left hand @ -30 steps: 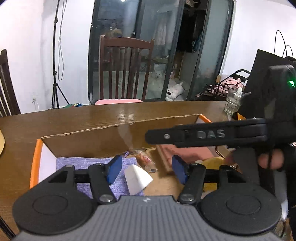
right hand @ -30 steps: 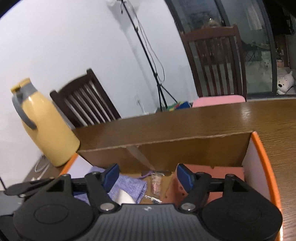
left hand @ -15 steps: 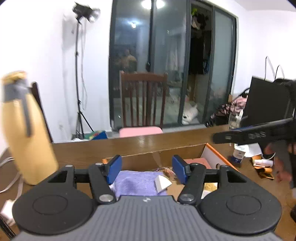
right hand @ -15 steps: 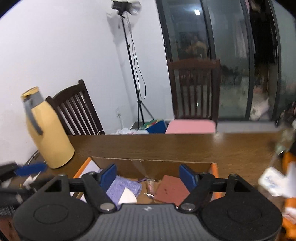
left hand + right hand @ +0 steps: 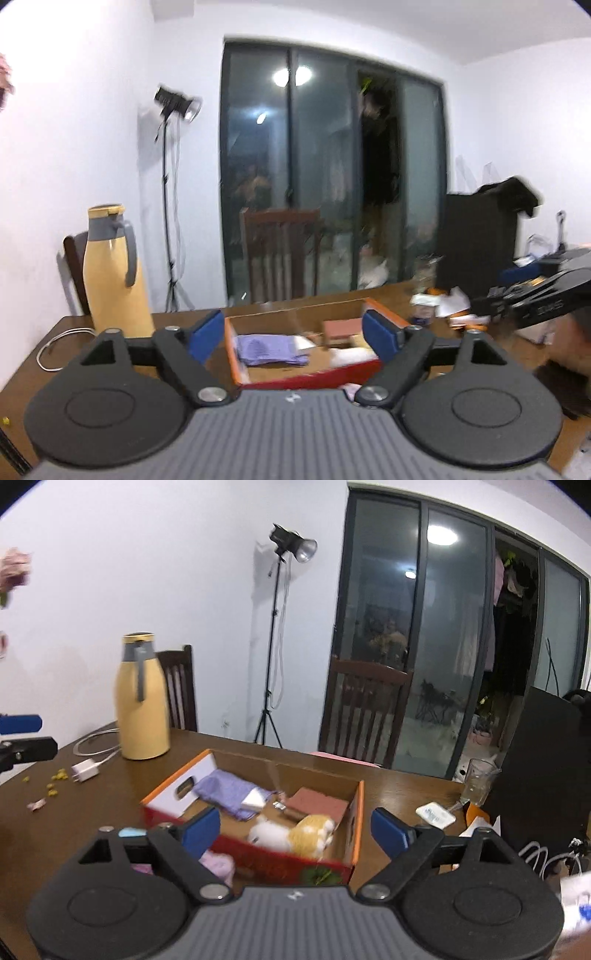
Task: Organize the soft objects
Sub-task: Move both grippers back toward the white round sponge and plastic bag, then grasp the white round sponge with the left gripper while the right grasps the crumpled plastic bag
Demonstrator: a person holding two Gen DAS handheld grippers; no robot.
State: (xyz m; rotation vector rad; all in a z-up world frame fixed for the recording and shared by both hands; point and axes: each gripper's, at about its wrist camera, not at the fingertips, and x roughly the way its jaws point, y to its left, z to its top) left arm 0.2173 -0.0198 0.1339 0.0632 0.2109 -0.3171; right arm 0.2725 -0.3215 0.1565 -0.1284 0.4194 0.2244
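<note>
Left gripper (image 5: 294,332): jaws opening, spread wide, nothing between the blue pads; held above the bench, short of the box.
Right gripper (image 5: 294,825): jaws opening, wide apart, gripping nothing; also short of the box.
Box (image 5: 356,812): orange-rimmed cardboard, open top, on the brown bench (image 5: 92,812).
Purple cloth (image 5: 229,788): folded, lying in the box's left part.
Plush toy (image 5: 291,834): white and yellow, inside the box against its near wall.
Red-brown pad (image 5: 317,801): flat in the box, right of the cloth.
Pink soft item (image 5: 218,866): on the bench outside the box, just beside its near wall.
Yellow flask (image 5: 140,701): upright on the bench, left of the box, well apart.
Glass (image 5: 478,779): on the bench, right of the box.
</note>
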